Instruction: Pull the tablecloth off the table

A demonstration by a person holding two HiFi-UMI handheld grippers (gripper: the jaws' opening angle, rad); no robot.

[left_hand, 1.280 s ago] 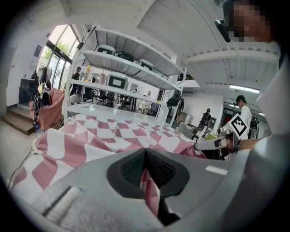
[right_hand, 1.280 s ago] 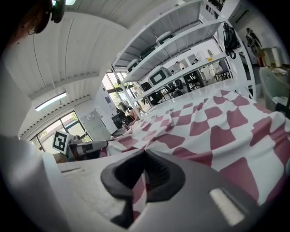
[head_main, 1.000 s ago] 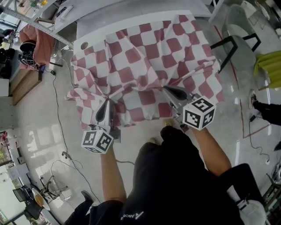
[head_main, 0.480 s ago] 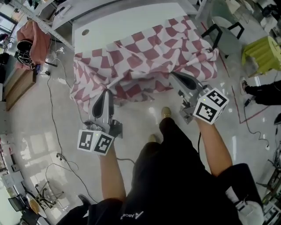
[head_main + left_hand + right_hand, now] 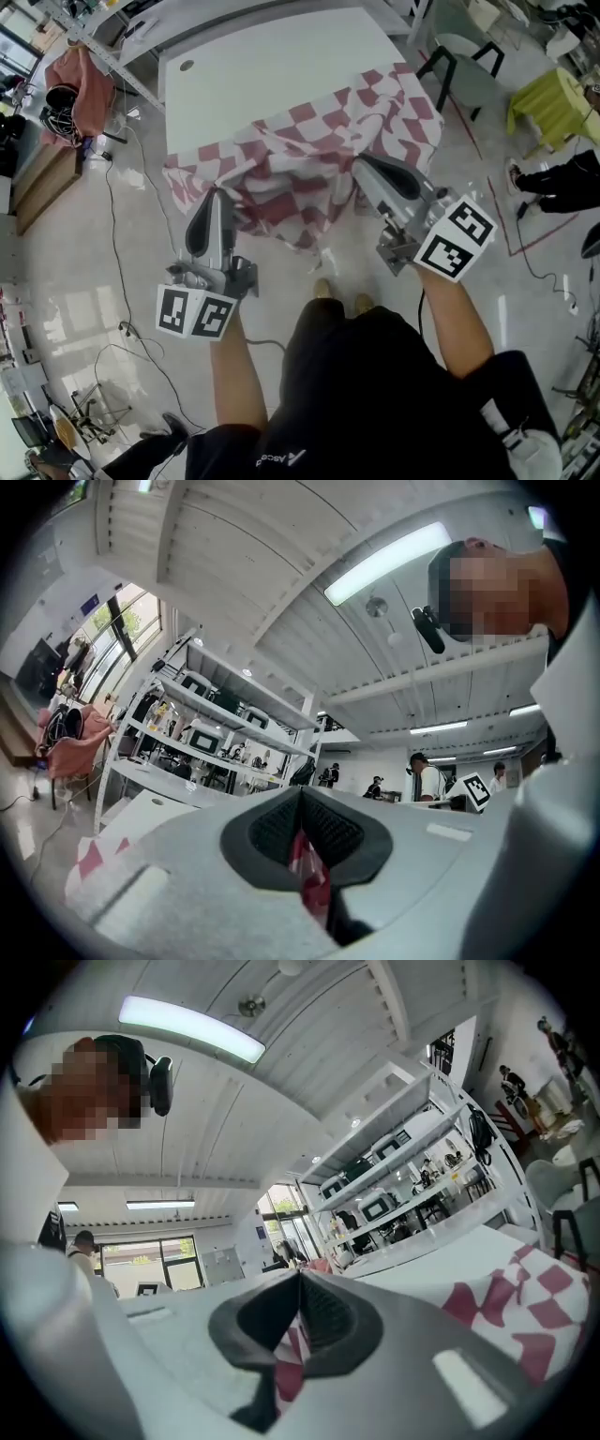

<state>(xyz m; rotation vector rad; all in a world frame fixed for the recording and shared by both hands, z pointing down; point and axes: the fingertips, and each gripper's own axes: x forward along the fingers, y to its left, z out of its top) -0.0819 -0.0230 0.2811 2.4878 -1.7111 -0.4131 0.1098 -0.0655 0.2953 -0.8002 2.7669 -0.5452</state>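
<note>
Closest to the person, two items are working as a pair. The left hand-held gripper (image 5: pixel 212 195) is clenching a pinch of red-and-white fabric between its jaws, and the right hand-held gripper (image 5: pixel 362 164) is likewise pinching a fold of it. Both are gripping the near hem, well apart from each other.

Just beyond, the checked tablecloth (image 5: pixel 319 150) is bunching in folds over the near edge of the white surface (image 5: pixel 272 66). Part is hanging toward the floor and part is lying across the near right corner. Most of the top is showing bare.

Handling, by judgement: this is looking like soft, light, limp cloth, probably sliding readily on the smooth top but possibly dragging at the corner. The hem, at two spread points, is serving as the sound place to hold it, with a doubled fold giving firmer purchase than a single layer.
</note>
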